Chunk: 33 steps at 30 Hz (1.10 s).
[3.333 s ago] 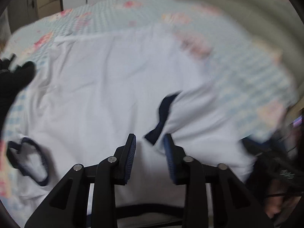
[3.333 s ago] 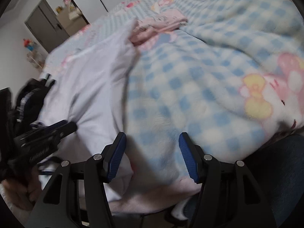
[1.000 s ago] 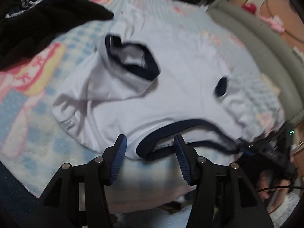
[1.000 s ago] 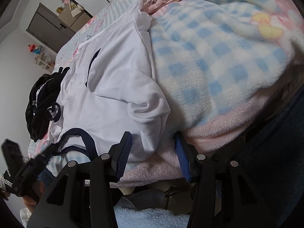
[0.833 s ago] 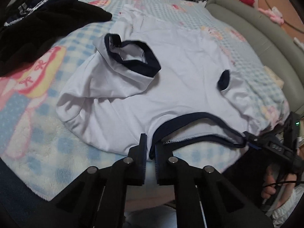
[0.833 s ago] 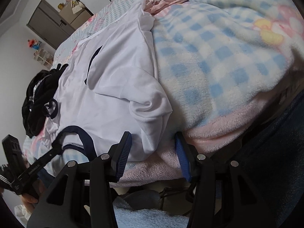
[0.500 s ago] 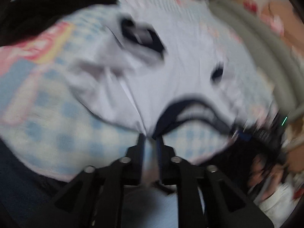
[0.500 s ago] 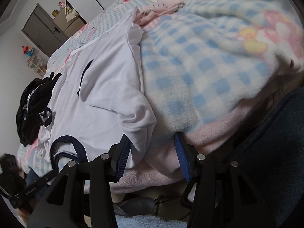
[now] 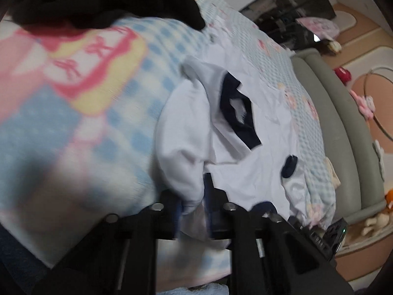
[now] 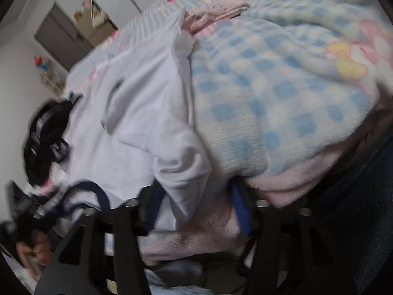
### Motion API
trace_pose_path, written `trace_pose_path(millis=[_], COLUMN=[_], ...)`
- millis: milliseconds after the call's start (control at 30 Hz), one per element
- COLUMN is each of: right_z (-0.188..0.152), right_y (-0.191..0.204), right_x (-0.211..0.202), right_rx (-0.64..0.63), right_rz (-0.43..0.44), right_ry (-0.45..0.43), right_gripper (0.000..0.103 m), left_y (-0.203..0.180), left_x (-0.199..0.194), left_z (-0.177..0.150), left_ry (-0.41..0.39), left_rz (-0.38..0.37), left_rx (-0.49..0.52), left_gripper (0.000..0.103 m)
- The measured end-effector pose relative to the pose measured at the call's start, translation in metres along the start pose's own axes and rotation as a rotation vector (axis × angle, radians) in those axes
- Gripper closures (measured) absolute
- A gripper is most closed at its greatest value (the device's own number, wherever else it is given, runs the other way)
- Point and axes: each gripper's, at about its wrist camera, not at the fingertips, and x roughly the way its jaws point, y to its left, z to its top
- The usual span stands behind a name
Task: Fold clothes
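Note:
A white T-shirt [image 9: 245, 162] with navy trim lies spread on the checked blanket [image 9: 73, 127]. My left gripper [image 9: 195, 202] is shut on a bunched fold of its near edge, left of the navy collar [image 9: 265, 206]. A navy-edged sleeve opening [image 9: 239, 115] lies folded over the shirt's body. In the right wrist view the T-shirt [image 10: 137, 113] reaches the bed's near edge. My right gripper [image 10: 197, 209] stands open, with the shirt's drooping shoulder corner [image 10: 181, 169] just ahead of and between its fingers. The navy collar [image 10: 98, 194] loops at the left.
A black clothes pile [image 9: 98, 0] lies on the blanket beyond the shirt, black clothes [image 10: 41, 142] left of it. A pink garment [image 10: 216, 12] lies at the far side. A grey padded bed edge [image 9: 331, 103] runs right. A hand [image 10: 36, 248] holds the left gripper.
My left gripper shut on the shirt's near edge by the collar, then swung left with it, bunching cloth. My right gripper stayed open and edged closer to the shirt's shoulder corner.

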Motion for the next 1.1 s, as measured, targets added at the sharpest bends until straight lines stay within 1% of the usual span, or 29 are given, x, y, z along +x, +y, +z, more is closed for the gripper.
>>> trace_pose_path(millis=[67, 100, 133, 200, 267, 333, 400, 433, 500, 533, 600, 667, 700, 733, 800, 867, 933, 967, 1000, 1033, 1067, 1100], right_z=[0.001, 0.001, 0.001, 0.0, -0.001, -0.002, 0.0, 0.001, 0.004, 0.006, 0.007, 0.005, 0.005, 0.005, 0.004, 0.005, 0.006, 0.005, 0.003, 0.003, 0.004, 0.006], right_y=[-0.008, -0.009, -0.008, 0.001, 0.012, 0.016, 0.005, -0.002, -0.014, -0.017, -0.014, -0.011, -0.01, -0.01, -0.01, -0.01, -0.01, -0.01, -0.013, -0.014, -0.011, -0.006], right_x=[-0.005, -0.006, -0.006, -0.011, -0.018, -0.012, 0.001, 0.008, 0.027, 0.034, 0.038, 0.036, 0.035, 0.034, 0.03, 0.025, 0.026, 0.03, 0.036, 0.035, 0.03, 0.024], right_rx=[0.045, 0.053, 0.052, 0.011, -0.04, -0.069, -0.037, -0.014, 0.035, 0.053, 0.046, 0.027, 0.028, 0.028, 0.031, 0.033, 0.024, 0.029, 0.04, 0.042, 0.022, -0.009], right_rz=[0.04, 0.049, 0.05, 0.034, 0.014, -0.005, 0.008, 0.018, 0.025, 0.03, 0.031, 0.023, 0.025, 0.027, 0.038, 0.055, 0.053, 0.049, 0.046, 0.041, 0.032, 0.02], right_ry=[-0.022, -0.022, -0.021, -0.042, -0.067, -0.052, 0.004, 0.036, 0.1, 0.116, 0.109, 0.1, 0.093, 0.086, 0.066, 0.043, 0.04, 0.058, 0.081, 0.081, 0.063, 0.042], right_gripper=[0.068, 0.069, 0.069, 0.069, 0.069, 0.069, 0.068, 0.067, 0.049, 0.048, 0.044, 0.044, 0.047, 0.05, 0.063, 0.066, 0.065, 0.054, 0.053, 0.056, 0.067, 0.075], left_y=[-0.001, 0.001, 0.003, 0.006, 0.003, 0.002, -0.001, -0.001, 0.0, 0.0, 0.001, 0.002, 0.003, 0.003, 0.003, -0.003, -0.008, -0.011, -0.014, -0.016, -0.019, -0.022], left_x=[0.003, 0.005, 0.007, 0.012, 0.015, 0.014, 0.012, 0.013, 0.015, 0.016, 0.018, 0.02, 0.021, 0.022, 0.024, 0.025, 0.026, 0.027, 0.028, 0.028, 0.027, 0.022], left_z=[-0.002, -0.002, -0.002, -0.001, -0.001, -0.001, 0.0, 0.0, 0.0, 0.0, 0.001, 0.001, 0.001, 0.001, 0.002, 0.003, 0.005, 0.005, 0.006, 0.007, 0.007, 0.006], left_ry=[0.006, 0.015, 0.023, 0.042, 0.054, 0.037, 0.013, 0.013, 0.014, 0.014, 0.015, 0.015, 0.016, 0.016, 0.015, 0.005, -0.005, -0.01, -0.015, -0.02, -0.025, -0.033], left_rz=[0.011, 0.013, 0.015, 0.018, 0.009, -0.027, -0.06, -0.058, -0.053, -0.051, -0.046, -0.042, -0.04, -0.038, -0.031, -0.013, 0.006, 0.015, 0.024, 0.034, 0.041, 0.041], left_rx=[-0.006, -0.017, -0.029, -0.045, -0.034, -0.045, -0.037, -0.039, -0.043, -0.045, -0.049, -0.054, -0.056, -0.058, -0.057, -0.026, 0.004, 0.019, 0.034, 0.049, 0.067, 0.087], left_gripper=[0.089, 0.085, 0.085, 0.085, 0.085, 0.085, 0.086, 0.084, 0.07, 0.069, 0.069, 0.068, 0.068, 0.068, 0.068, 0.067, 0.064, 0.062, 0.067, 0.073, 0.093, 0.096])
